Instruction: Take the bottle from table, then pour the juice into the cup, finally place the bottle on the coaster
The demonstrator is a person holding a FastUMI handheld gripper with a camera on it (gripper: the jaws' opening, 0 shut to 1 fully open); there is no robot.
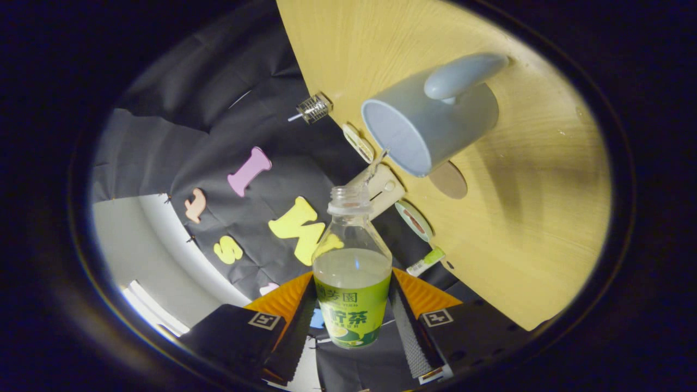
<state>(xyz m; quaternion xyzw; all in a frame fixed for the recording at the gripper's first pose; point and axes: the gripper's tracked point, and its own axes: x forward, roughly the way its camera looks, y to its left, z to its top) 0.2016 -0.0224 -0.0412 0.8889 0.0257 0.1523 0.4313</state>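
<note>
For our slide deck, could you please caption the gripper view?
Gripper jaws shut on the uncapped bottle, tilted toward the grey cup on the wooden table.

The bottle sits between the gripper's two fingers, which press on its sides. Beyond its open neck stands the cup on the table, with the coaster just beside the cup's rim.

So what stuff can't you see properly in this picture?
- Inside of the cup: its bottom is out of sight, so any juice there is hidden.
- Coaster: partly hidden by the cup.
- Bottle sides: covered by the gripper fingers.
- Small wire thing: too tiny to name.
</note>
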